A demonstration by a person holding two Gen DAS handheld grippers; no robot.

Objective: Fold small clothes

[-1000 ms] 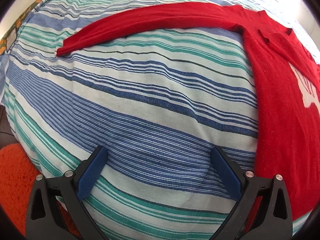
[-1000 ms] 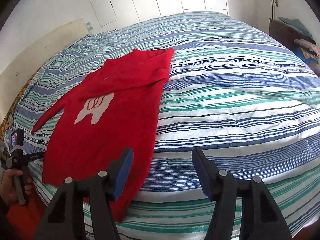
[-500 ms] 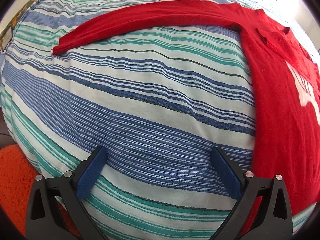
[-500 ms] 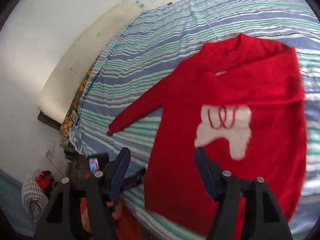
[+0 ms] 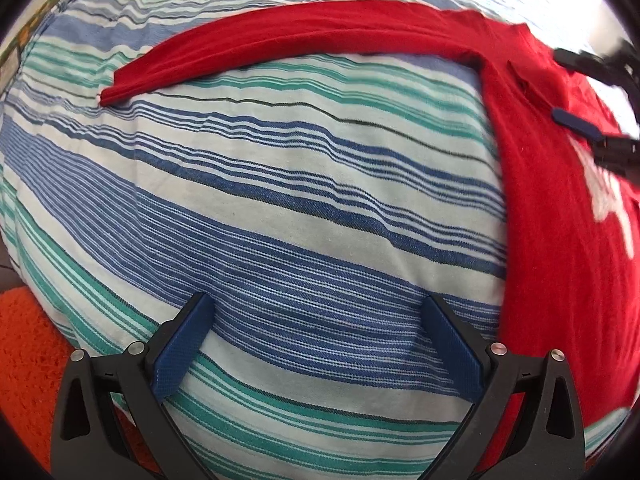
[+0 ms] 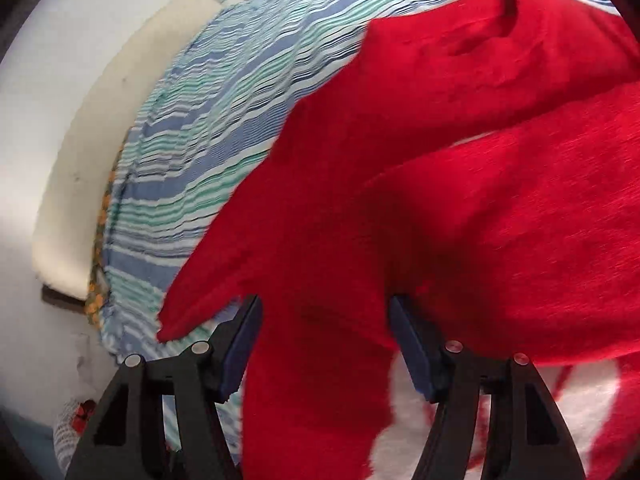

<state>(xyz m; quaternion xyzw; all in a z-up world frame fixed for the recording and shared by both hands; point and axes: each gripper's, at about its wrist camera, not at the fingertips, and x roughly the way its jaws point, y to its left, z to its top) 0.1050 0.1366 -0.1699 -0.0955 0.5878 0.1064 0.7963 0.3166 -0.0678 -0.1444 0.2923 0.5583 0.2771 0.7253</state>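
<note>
One red sweater (image 5: pixel 560 240) lies flat on the striped bedspread (image 5: pixel 300 208) — blue, teal and white bands. One long sleeve (image 5: pixel 304 46) stretches out straight to the left across the stripes in the left wrist view, cuff end at far left; the body runs down the right side w/ part of a white chest motif (image 5: pixel 608 200) visible.

Left gripper (image 5: pixel 316 344): jaws wide apart, nothing btwn them, over bare bedspread just left of the sweater's side edge. Two blue pads (image 5: pixel 182 350) visible, one per finger. An orange rug (image 5: pixel 28 360) sits at lower left, below the bed edge.

Right gripper (image 6: pixel 324 344): jaws apart, low over the sweater (image 6: pixel 400 160), red knit filling the gap btwn the two fingers; can't tell if the pads touch the cloth. In the right wrist view a second sleeve or folded layer (image 6: pixel 520 220) lies across the body, covering part of the white motif (image 6: pixel 520 420). The extended sleeve tip (image 6: pixel 180 316) ends just left of the left finger. Blurred view. From the left wrist cam, the right gripper (image 5: pixel 588 96) shows at the upper right, over the sweater's chest area.

One cream headboard (image 6: pixel 112 136) stands against the white wall beyond the bedspread (image 6: pixel 200 132).
</note>
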